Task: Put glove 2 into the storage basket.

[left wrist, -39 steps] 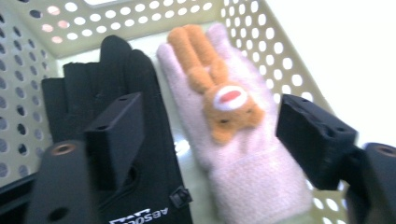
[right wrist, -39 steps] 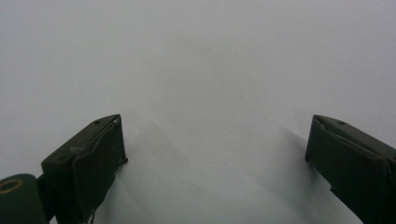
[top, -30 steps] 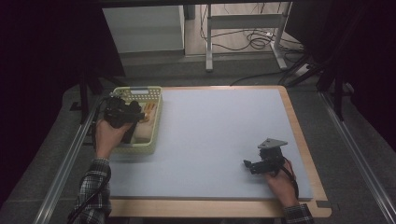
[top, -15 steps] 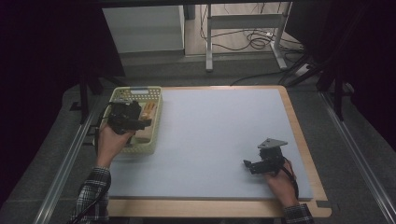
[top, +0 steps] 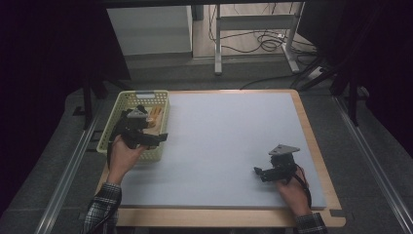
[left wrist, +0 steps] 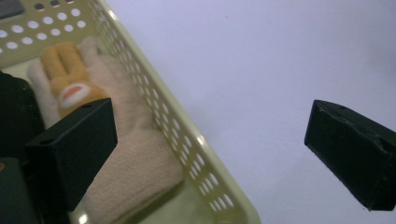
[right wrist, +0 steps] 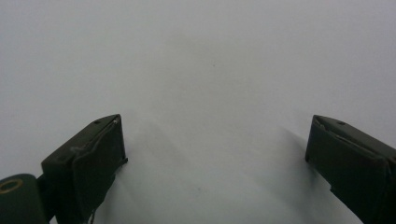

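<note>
Well, left gripper [left wrist: 210, 154] (wide apart, empty) straddles basket [left wrist: 187, 144] wall w/ glove [left wrist: 135, 154] inside; right gripper [right wrist: 215, 163] likewise.

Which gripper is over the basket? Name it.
The left gripper, jaws open, straddling the right wall of the yellow basket that holds a cream and orange glove. The right gripper sits over bare mat.

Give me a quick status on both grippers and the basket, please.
Left gripper open, jaws straddling the basket wall. Glove lies inside. Right gripper open, low over bare mat, nothing between the jaws.
</note>
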Available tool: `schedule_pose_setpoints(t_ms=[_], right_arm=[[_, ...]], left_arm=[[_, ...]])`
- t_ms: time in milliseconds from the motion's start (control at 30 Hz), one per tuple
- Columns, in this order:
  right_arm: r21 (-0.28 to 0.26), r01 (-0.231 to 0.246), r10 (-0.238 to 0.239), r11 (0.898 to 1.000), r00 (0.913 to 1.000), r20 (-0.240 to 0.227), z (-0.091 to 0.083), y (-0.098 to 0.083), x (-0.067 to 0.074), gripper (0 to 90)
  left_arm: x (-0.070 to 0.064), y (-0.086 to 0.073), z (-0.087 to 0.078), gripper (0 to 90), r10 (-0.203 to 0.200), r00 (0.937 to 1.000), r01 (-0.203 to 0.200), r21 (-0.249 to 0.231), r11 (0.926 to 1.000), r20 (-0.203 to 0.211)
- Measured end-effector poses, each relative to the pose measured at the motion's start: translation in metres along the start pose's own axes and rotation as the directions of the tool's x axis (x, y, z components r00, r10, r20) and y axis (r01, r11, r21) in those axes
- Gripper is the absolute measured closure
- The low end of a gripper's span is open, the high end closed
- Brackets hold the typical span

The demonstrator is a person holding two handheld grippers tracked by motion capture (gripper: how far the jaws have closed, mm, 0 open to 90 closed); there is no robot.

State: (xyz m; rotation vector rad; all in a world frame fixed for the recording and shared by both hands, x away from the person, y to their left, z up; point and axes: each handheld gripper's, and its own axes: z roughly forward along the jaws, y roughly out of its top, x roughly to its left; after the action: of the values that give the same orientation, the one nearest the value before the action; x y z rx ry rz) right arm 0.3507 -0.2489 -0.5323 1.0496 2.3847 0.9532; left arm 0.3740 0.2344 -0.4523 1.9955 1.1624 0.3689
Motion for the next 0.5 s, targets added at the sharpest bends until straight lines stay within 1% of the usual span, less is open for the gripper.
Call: schedule_pose_setpoints(t_ms=[133,200,267,433,500], right_arm=[[0.000,0.000,0.000,1.000,1.0000,0.001,0.000,0.000,0.000,4.5],[0.000,-0.001,0.001,1.000,1.0000,0.001,0.000,0.000,0.000,4.5],[0.000,-0.001,0.001,1.000,1.0000,0.001,0.000,0.000,0.000,4.5],[0.000,0.000,0.000,1.000,1.0000,0.001,0.000,0.000,0.000,4.5],[0.000,0.000,0.000,1.000,1.0000,0.001,0.000,0.000,0.000,4.5]], left_arm=[[-0.006,-0.003,0.002,2.8,0.017,0.9997,-0.017,-0.016,0.9997,0.016],[-0.010,-0.005,0.003,2.9,0.017,0.9995,-0.016,-0.028,0.9995,0.026],[-0.014,-0.006,0.004,2.8,0.033,0.9989,-0.032,-0.033,0.9989,0.033],[-0.025,-0.009,0.007,2.6,0.054,0.9974,-0.052,-0.039,0.9979,0.048],[-0.030,-0.010,0.009,2.5,0.069,0.9962,-0.067,-0.036,0.9971,0.053]])
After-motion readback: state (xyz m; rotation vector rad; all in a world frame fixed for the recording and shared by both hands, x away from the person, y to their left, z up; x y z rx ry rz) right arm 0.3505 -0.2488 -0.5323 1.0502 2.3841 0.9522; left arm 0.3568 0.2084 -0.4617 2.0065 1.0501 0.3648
